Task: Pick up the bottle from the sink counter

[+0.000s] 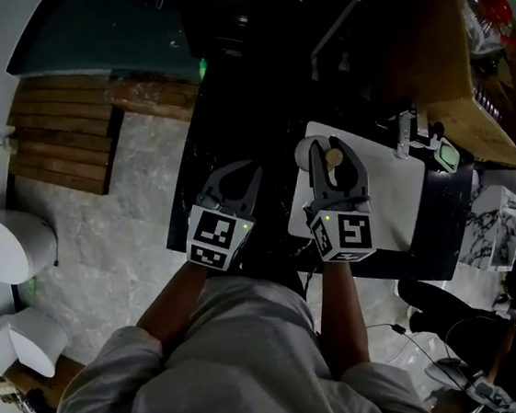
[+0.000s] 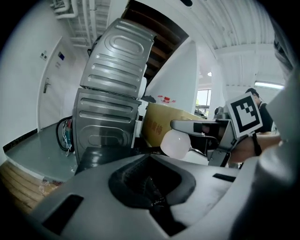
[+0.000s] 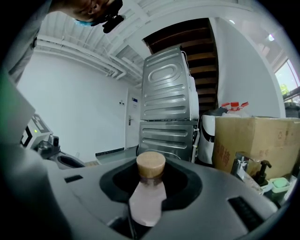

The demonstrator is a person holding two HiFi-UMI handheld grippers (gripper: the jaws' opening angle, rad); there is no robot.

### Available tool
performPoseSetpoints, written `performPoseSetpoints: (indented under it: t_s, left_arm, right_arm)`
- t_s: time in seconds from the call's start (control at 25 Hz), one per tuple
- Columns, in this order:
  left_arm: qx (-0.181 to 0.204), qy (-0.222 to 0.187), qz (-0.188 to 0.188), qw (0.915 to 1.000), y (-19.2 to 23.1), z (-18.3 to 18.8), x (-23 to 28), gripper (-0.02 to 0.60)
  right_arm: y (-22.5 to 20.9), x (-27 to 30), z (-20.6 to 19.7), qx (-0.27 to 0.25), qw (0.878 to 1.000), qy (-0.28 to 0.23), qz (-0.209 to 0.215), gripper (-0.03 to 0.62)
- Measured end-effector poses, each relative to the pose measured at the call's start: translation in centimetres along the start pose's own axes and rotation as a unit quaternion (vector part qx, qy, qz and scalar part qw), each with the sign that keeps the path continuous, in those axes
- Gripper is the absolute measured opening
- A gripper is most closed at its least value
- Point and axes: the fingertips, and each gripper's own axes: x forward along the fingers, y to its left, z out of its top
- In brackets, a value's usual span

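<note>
The bottle (image 3: 147, 197) is pale and frosted with a cork stopper (image 3: 150, 165). It stands upright between the jaws of my right gripper (image 3: 150, 187), which is shut on its body. In the head view that gripper (image 1: 333, 156) holds the bottle (image 1: 312, 152) above the left end of the white sink counter (image 1: 383, 201). My left gripper (image 1: 242, 168) hangs just to its left over a dark surface, its jaws together with nothing between them. The left gripper view looks past its own jaws (image 2: 152, 183) to the bottle's round body (image 2: 176, 143).
Two stacked steel machines (image 3: 168, 108) stand ahead. A cardboard box (image 3: 253, 140), a chrome faucet (image 3: 241, 166) and a pump bottle (image 3: 262, 171) are at the counter's right. A green soap dish (image 1: 447, 156) lies by the faucet (image 1: 406, 130). Wooden slats (image 1: 63, 132) and white bins (image 1: 8, 247) are on the floor at left.
</note>
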Motion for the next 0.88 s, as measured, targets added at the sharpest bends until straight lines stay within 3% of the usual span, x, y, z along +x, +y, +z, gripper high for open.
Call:
performPoseSetpoints:
  t_s: [0.44, 0.88]
  left_arm:
    - [0.022, -0.031, -0.032, 0.9988, -1.5, 3.4, 0.8, 0.012]
    - [0.006, -0.06, -0.04, 0.9973, -2.7, 4.4, 0.5, 0.012]
  right_arm:
    - [0.0, -2.3, 2.9, -0.007, 1.0, -0.02, -0.019, 0.126]
    - [-0.2, -4.6, 3.0, -0.005, 0.999, -0.024, -0.033, 0.126]
